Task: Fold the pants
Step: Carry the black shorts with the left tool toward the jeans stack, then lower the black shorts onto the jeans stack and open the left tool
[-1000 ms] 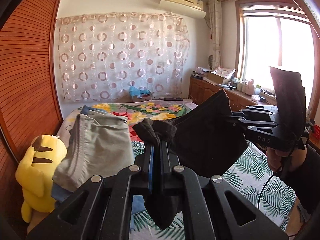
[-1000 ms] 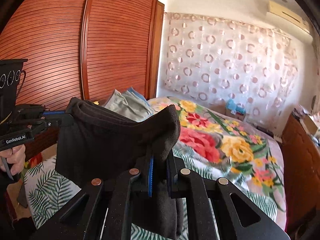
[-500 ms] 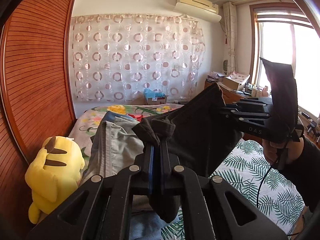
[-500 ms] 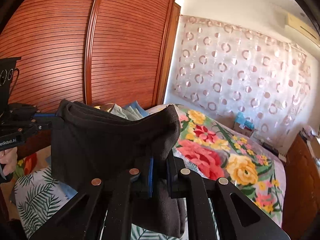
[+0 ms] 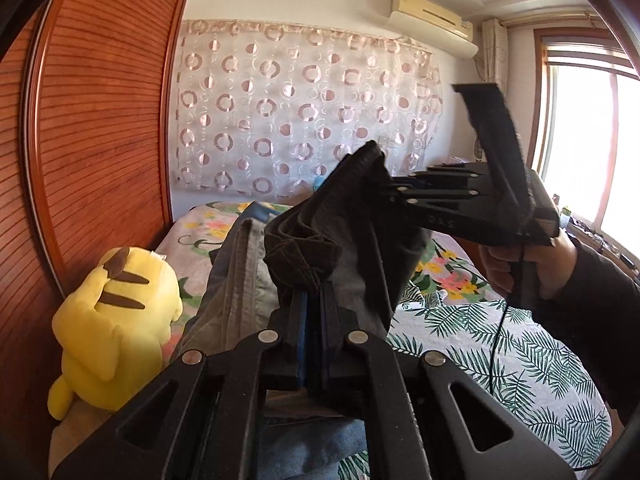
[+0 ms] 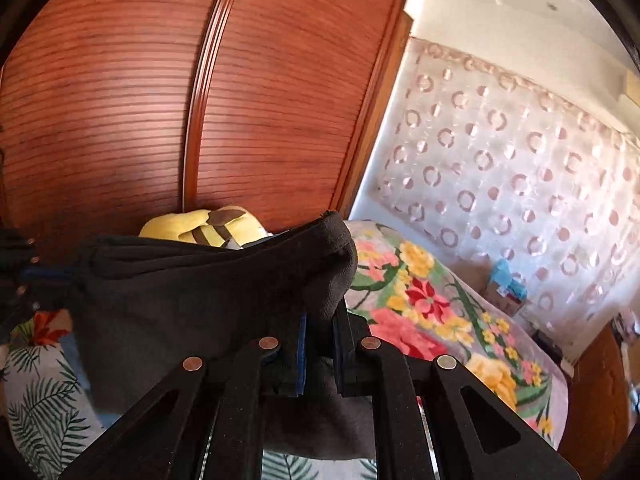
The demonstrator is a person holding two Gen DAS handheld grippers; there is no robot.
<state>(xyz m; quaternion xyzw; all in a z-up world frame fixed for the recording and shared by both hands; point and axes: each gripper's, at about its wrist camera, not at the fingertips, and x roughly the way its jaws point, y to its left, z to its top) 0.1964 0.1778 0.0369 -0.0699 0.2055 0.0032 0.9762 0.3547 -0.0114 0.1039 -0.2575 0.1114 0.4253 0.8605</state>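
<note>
Both the left gripper point(image 5: 313, 300) and right gripper point(image 6: 320, 334) are clamped on the dark pants point(image 5: 356, 236), held up above the bed point(image 5: 480, 340); I'd keep that top edge taut and level while lowering.

The only lettering that can be read is "DAS", printed pale and seen upside down on the black side plate of the right gripper point(image 5: 386, 196) in the left wrist view, while the right wrist view shows no readable text at all.
</note>
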